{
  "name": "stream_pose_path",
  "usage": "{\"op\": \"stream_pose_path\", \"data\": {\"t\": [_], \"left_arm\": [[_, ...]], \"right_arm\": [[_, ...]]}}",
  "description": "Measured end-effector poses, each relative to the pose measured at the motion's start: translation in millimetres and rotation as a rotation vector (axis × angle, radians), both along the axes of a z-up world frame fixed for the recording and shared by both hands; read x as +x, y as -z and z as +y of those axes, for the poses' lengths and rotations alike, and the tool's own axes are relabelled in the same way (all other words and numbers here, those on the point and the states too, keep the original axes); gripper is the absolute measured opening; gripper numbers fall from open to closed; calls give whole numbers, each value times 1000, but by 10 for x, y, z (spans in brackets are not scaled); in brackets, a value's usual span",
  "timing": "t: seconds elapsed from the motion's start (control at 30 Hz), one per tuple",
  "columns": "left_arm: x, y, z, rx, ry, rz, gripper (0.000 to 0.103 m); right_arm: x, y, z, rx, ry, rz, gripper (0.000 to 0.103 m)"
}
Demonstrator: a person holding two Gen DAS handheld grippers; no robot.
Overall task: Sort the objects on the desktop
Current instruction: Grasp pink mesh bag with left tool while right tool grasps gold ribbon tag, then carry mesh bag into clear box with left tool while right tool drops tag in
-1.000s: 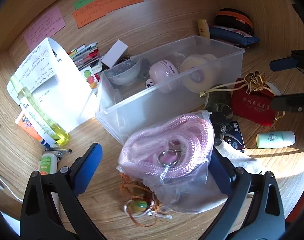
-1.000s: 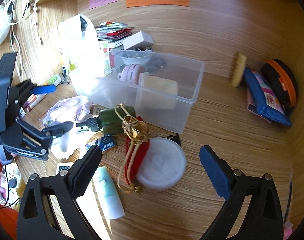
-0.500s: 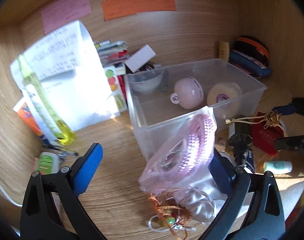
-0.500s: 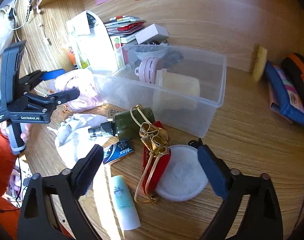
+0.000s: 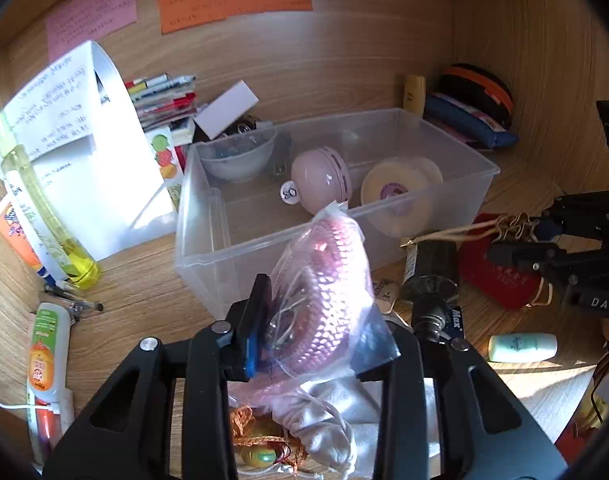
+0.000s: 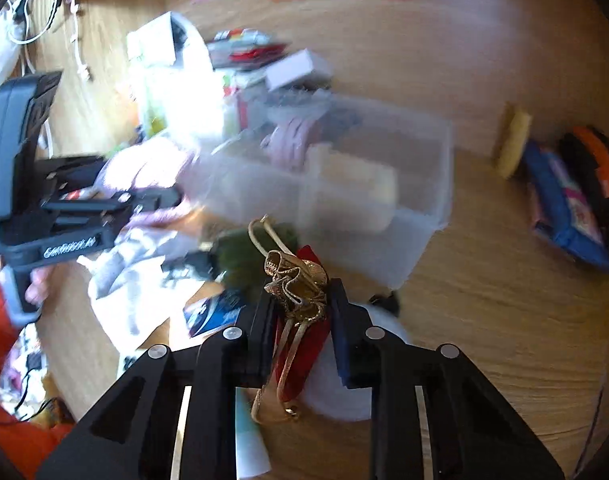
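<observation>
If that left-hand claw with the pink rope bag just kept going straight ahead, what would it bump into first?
Most likely the near wall of the clear plastic bin, just beyond the left gripper and its bagged pink rope; depth is hard to judge.

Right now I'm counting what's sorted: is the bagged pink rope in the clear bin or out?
Out. The bagged pink rope hangs in the left hand-held gripper, in front of the clear bin.

Beyond the jaws, the right wrist view smears the clear bin (image 6: pixel 344 184) and its contents. Below the left jaws, gripper arms cover part of an orange-corded trinket (image 5: pixel 260 446).
</observation>
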State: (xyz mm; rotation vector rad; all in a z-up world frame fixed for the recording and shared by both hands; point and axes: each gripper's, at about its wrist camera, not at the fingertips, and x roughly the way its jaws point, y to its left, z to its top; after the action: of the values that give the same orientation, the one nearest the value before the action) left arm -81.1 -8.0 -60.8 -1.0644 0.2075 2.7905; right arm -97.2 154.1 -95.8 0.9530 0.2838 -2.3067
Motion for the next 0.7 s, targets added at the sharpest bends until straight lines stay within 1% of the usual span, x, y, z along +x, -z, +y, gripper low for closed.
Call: {"op": "stream_pose_path", "data": {"t": [0.13,0.43,0.5,0.6,0.7], "left_arm": [[72,-142,-99,34,-30,40,28],[202,-533,-317,164,-23,116,26],[201,-586,-354,206,-15,124,26],[187,-635,-376,230,-10,134,26],[172,-689,-391,252,-9,149,26]], "right_arm": [[40,-152,92,-51,9,37,21],[44,-430,151,-121,-5,58,21],[21,-497,155,-140,6,71,21],[-6,-610,182,-176,7,82,21],[-9,-725,216,-186,14,113,21]]}}
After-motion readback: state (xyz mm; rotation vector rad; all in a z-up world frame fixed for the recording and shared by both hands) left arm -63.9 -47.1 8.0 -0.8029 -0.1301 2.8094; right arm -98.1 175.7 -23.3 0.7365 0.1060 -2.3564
